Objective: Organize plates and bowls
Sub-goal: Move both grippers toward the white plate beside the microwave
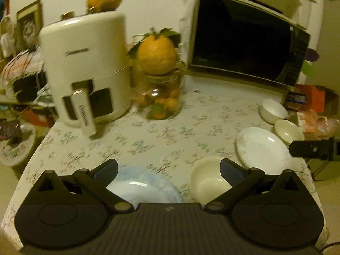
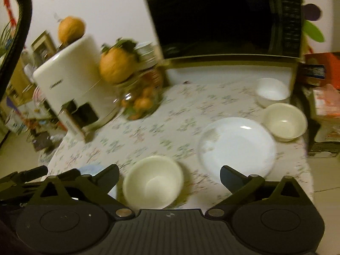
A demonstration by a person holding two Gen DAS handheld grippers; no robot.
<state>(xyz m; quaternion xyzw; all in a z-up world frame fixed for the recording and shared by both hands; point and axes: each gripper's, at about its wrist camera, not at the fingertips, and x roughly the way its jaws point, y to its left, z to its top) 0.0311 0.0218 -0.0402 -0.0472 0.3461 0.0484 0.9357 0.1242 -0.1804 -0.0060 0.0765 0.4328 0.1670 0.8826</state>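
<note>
My left gripper (image 1: 169, 167) is open and empty above the table's near edge. A blue-rimmed plate (image 1: 144, 188) lies just under it, and a cream bowl (image 1: 209, 179) sits by its right finger. A white plate (image 1: 262, 148) lies to the right, with two more bowls, one cream (image 1: 288, 130) and one white (image 1: 273, 108), behind it. My right gripper (image 2: 170, 175) is open and empty over the near cream bowl (image 2: 153, 181). The white plate (image 2: 237, 146) and the two far bowls, cream (image 2: 284, 121) and white (image 2: 272, 91), lie ahead on the right.
A white air fryer (image 1: 89, 70) stands at the back left. A glass jar of small oranges (image 1: 159, 102) with a big orange on top stands in the middle. A microwave (image 1: 244, 38) fills the back right. Boxes (image 2: 325, 97) stand off the table's right edge.
</note>
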